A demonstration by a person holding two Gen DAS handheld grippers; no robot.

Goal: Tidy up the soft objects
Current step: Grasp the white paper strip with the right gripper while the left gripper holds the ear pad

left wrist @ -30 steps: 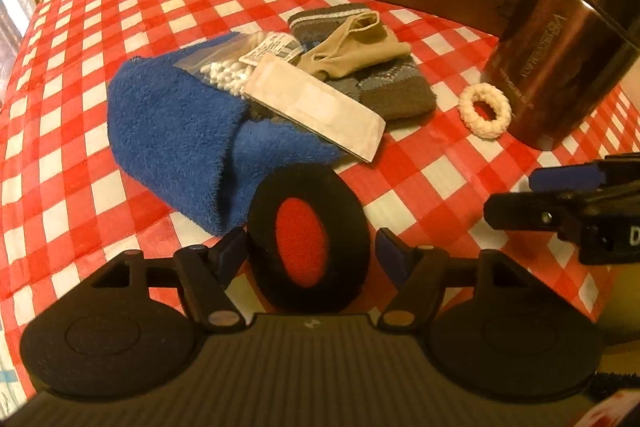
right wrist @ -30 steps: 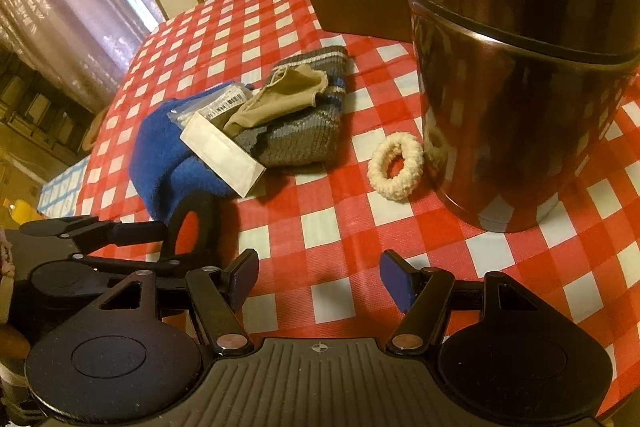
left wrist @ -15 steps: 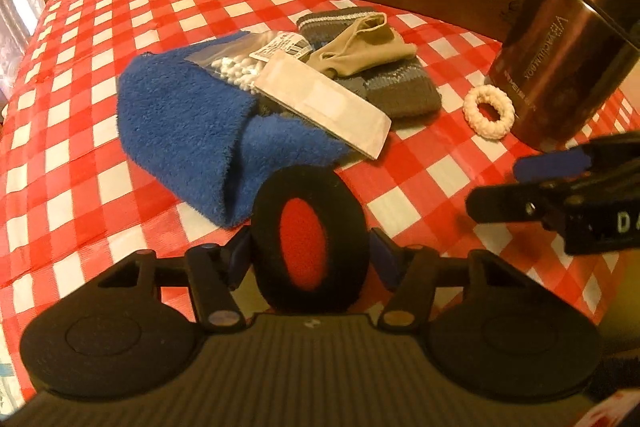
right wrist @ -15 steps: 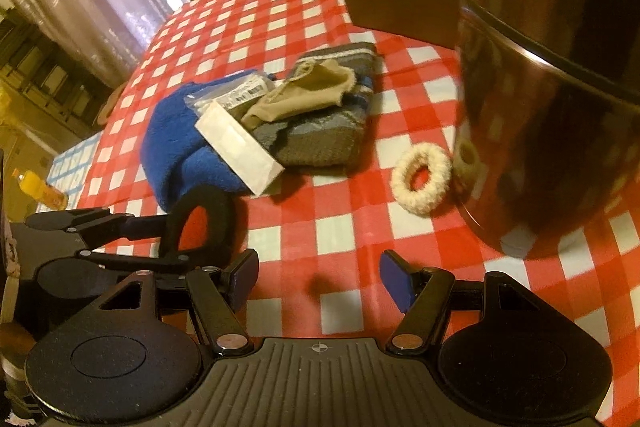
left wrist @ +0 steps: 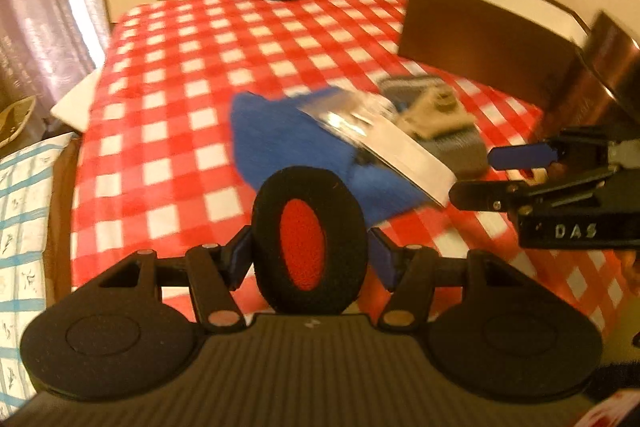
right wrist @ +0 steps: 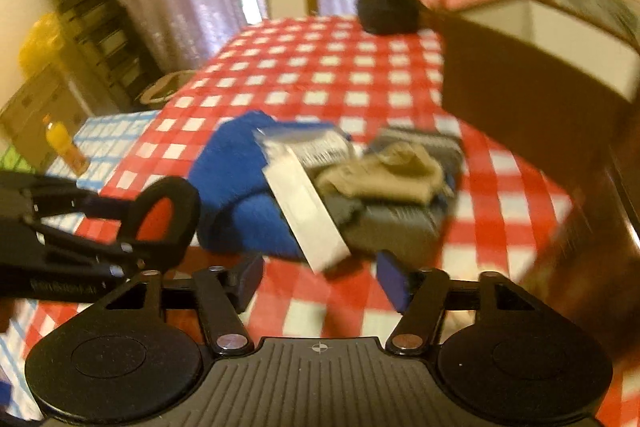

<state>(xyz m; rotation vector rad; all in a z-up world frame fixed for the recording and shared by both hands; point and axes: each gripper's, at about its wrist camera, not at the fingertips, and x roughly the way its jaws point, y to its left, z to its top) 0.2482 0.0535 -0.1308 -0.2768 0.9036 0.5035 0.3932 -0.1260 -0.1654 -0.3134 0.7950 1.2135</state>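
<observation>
The brown box (right wrist: pixel 532 67) stands open at the table's far right, likely the destination; the carry should stay level and clear the blue towel (left wrist: pixel 288 143) pile. The left gripper (left wrist: pixel 308 259) pinches the black-and-red ear cushion (left wrist: pixel 310 247) upright between closed jaws. The right gripper (right wrist: pixel 320 279) is wide open, empty. Since earlier, both have lifted, though blur obscures detail.

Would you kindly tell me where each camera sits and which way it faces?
Left wrist: on the left gripper, looking across the checked tablecloth; own fingers clamp a black ear pad, right gripper alongside.
Right wrist: on the right gripper, jaws open, facing the brown box; left gripper at left.
Shared: ear pad, blue towel, tablecloth.
</observation>
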